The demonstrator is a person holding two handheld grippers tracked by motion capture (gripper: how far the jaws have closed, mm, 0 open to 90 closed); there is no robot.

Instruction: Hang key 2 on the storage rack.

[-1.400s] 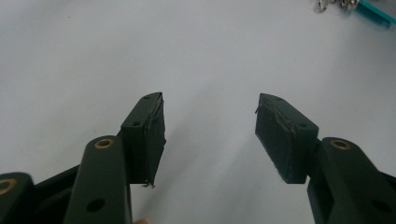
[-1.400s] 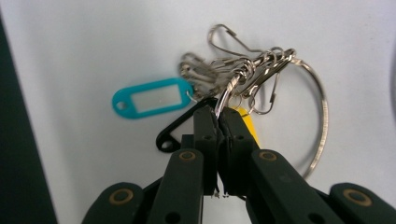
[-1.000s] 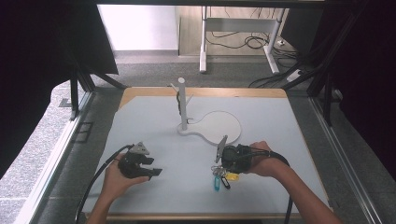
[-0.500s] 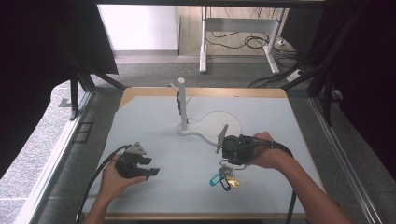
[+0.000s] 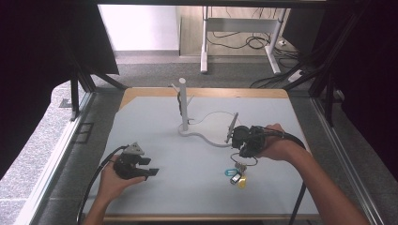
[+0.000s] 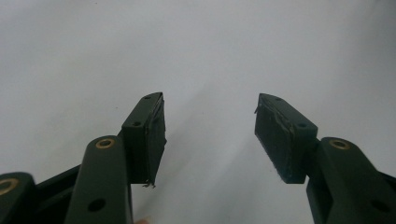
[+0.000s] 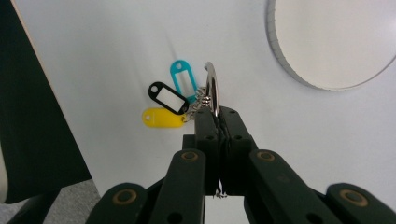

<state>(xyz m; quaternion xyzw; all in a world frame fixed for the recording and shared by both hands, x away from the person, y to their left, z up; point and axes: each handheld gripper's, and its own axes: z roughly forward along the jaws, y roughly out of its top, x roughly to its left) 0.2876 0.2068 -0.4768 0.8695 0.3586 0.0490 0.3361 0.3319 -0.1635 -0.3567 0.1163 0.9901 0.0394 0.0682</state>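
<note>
the right gripper [image 7: 215, 116] has its jaws pinched tight on a metal key ring [image 7: 212, 88], and the teal tag [image 7: 180, 81], black tag [image 7: 167, 98] and yellow tag [image 7: 161, 118] dangle from it just above the grey table [image 5: 187, 159], near the round base of a white peg stand [image 5: 184, 105]. the left gripper [image 6: 210, 135] sits low at the table's near left, jaws spread wide apart with nothing between them.

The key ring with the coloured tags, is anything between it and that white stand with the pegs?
Nothing visible blocks it. The right tongs are shut on the key ring. Between it and the white stand lies just the stand's flat white base on the table.
</note>
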